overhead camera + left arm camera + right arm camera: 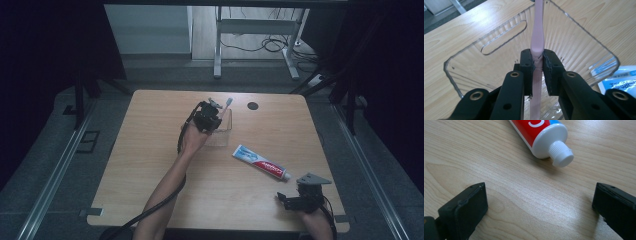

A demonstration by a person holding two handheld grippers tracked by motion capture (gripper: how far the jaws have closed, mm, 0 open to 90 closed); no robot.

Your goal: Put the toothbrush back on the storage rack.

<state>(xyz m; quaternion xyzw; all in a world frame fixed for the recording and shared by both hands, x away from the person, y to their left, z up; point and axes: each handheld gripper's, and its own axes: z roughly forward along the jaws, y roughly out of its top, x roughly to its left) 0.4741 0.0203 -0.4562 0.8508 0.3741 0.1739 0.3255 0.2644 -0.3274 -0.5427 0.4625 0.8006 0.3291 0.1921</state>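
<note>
Claw pads of the left claw [537,66] pinch a pink toothbrush [537,42] by its handle, holding it upright over the clear plastic holder [579,50], likely so it can drop straight in. Nearer the person, the right claw [539,202] sits spread and empty just above the desk [506,170], facing the capped end of the toothpaste tube [544,135], probably ready for that next. From the left claw's camera the brush head is cut off, and the holder's walls are hard to trace.
</note>
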